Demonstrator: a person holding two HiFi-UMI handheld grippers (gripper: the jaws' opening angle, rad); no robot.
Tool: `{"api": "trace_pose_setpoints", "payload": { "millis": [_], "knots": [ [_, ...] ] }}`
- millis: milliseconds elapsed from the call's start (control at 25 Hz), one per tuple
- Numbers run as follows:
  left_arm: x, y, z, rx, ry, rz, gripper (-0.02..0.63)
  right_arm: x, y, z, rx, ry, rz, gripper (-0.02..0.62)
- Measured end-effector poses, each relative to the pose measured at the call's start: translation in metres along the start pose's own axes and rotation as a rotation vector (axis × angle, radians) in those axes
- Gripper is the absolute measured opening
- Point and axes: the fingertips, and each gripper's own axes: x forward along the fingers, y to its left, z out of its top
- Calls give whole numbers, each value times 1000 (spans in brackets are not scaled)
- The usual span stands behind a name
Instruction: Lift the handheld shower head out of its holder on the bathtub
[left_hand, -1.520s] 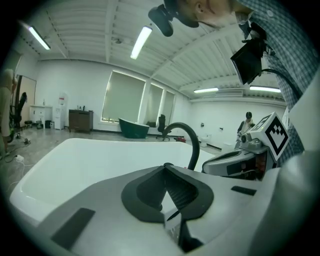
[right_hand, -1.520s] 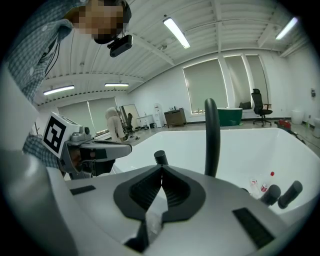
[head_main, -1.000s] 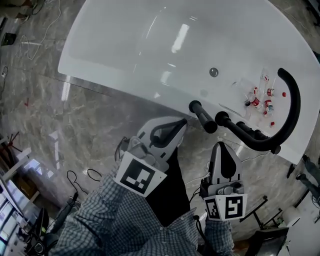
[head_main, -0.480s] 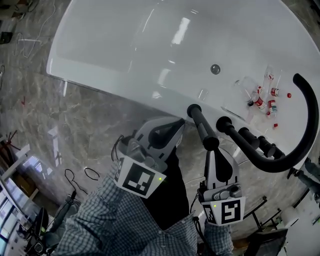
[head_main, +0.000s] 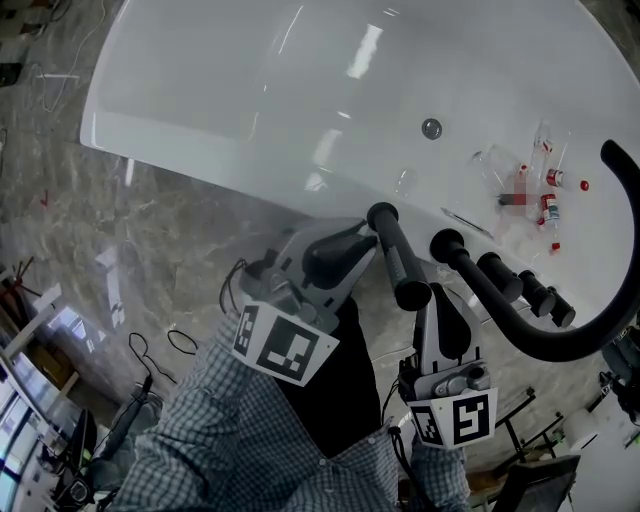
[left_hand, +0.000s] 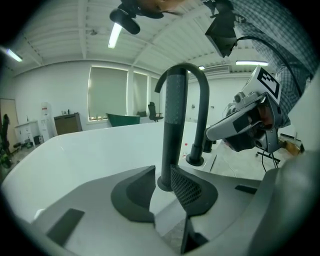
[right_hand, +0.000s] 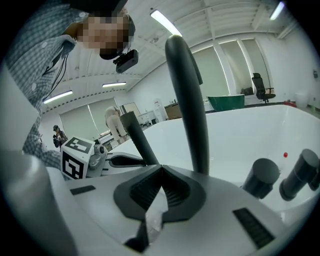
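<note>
Looking down, the head view shows a white bathtub (head_main: 250, 90) whose near rim carries a black arched faucet (head_main: 565, 345). Left of it, the handheld shower head (head_main: 398, 255) stands upright in its holder. Only the left gripper view shows the left gripper (left_hand: 162, 170) opening its jaws, with the shower handle just beyond their tips and the faucet arch behind. Only the right gripper view shows the right gripper (right_hand: 160, 167) closed on nothing. Black knobs (head_main: 495, 268) line the rim. Small bottles (head_main: 545, 205) lie near the tub's right edge.
</note>
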Motion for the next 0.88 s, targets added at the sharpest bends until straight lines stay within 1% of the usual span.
{"api": "trace_pose_setpoints", "payload": {
  "millis": [120, 240, 360, 520, 680, 880],
  "knots": [
    [7, -5, -10, 17, 32, -12, 98, 2, -2, -3, 3, 0, 8, 15],
    [15, -8, -13, 43, 32, -13, 116, 4, -2, -8, -6, 5, 20, 15],
    [23, -9, -13, 67, 30, -8, 124, 5, -2, -13, -2, 11, 23, 15],
    [31, -11, -11, 48, 26, -7, 126, 3, -5, -13, 13, 1, 18, 15],
    [42, -12, -8, 59, 26, -14, 126, 0, -10, -14, 17, -6, 6, 15],
    [49, -12, -9, 98, 44, 11, 124, -5, -18, -20, 27, -1, -9, 15]
  ]
}}
